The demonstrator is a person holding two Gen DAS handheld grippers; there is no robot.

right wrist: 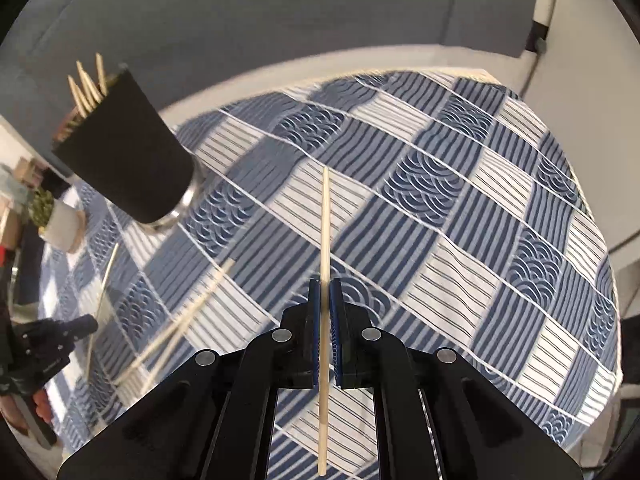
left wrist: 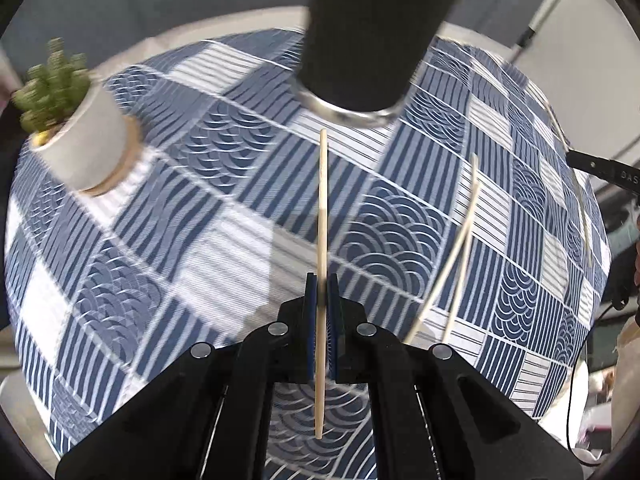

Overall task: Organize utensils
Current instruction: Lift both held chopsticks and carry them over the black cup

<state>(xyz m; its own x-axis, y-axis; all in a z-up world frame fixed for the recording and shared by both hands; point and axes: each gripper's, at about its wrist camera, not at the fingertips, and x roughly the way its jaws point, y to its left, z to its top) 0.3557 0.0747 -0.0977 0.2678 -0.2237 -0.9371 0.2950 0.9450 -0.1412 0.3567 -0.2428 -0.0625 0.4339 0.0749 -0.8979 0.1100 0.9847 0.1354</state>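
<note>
Blue-and-white patterned cloth [right wrist: 440, 216] covers the bench, with a grey wall behind it and a pale bench edge showing past the cloth.

A black cylindrical holder [right wrist: 128, 152] with a metal base stands on the cloth at the left of the right wrist view. Several pale wooden chopsticks [right wrist: 86, 88] rise from its mouth with their tapered tips up. In the left wrist view the same holder [left wrist: 372, 28] looms just ahead and its top is cut off by the frame, so its contents cannot be seen there. A small white pot [left wrist: 86, 140] holding a green succulent [left wrist: 52, 80] sits to the left on a round wooden coaster.

The left gripper [left wrist: 322, 308] has its jaws closed narrow on one chopstick [left wrist: 322, 216]. That stick runs straight forward between the blue pads, its far tip close under the holder's metal base and its near end sticking out behind the jaws. The right gripper [right wrist: 325, 312] likewise pinches a single chopstick [right wrist: 326, 232] that points forward over the cloth, well apart from the holder.

Two loose chopsticks [left wrist: 460, 248] lie crossed on the cloth to the right of the left gripper, and they show blurred at the left in the right wrist view [right wrist: 188, 316]. Another pale stick [left wrist: 582, 204] near the right edge of the left view is too blurred and curved to make out clearly.
</note>
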